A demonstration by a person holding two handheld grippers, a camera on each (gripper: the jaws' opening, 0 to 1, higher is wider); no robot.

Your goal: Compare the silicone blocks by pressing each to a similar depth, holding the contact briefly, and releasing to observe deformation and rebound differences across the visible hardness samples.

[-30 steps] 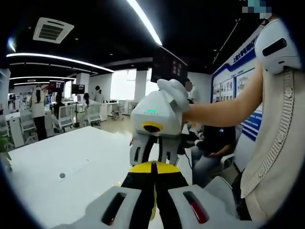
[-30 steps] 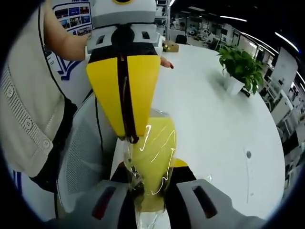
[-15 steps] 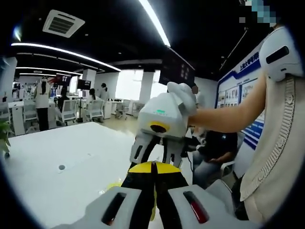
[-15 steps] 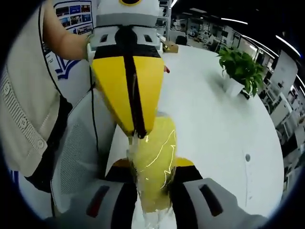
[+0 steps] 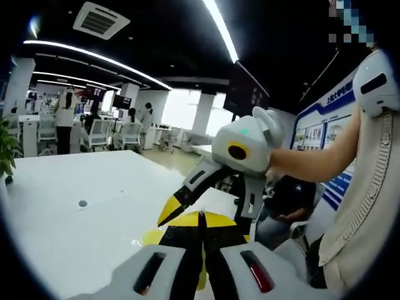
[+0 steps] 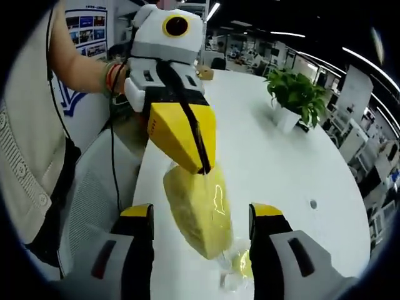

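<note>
Since the earlier frames the right hand-held gripper (image 6: pixel 200 215) has let go: its jaws, which were closed around the wrapped yellow silicone block (image 6: pixel 197 209), now stand wide apart with the block hanging free between them, touching neither pad as far as I can tell. In the left gripper view the right hand-held gripper (image 5: pixel 209 203) has also swung and tilted, showing the same spread.

Left hand-held gripper (image 6: pixel 201 169): jaws pressed together at the tips, pinching the clear wrapping at the block's upper end. The block dangles from that pinch above the white worktop (image 6: pixel 275 169). In its own view the left hand-held gripper (image 5: pixel 201 219) shows closed jaws with yellow just beyond the tips.

Key relation: the block's long axis runs roughly from the left gripper's tips down toward the right gripper's camera, lying in the gap between the right jaws, slightly nearer the left-hand pad in the right gripper view. The right gripper is the one placed to press; it needs only to close across the block's short axis.

Judgement: this is the release phase of one press cycle. No dent is plain on the block, though the wrap's glare hides detail.

Potted plant (image 6: pixel 294 100) stands well apart on the worktop.
</note>
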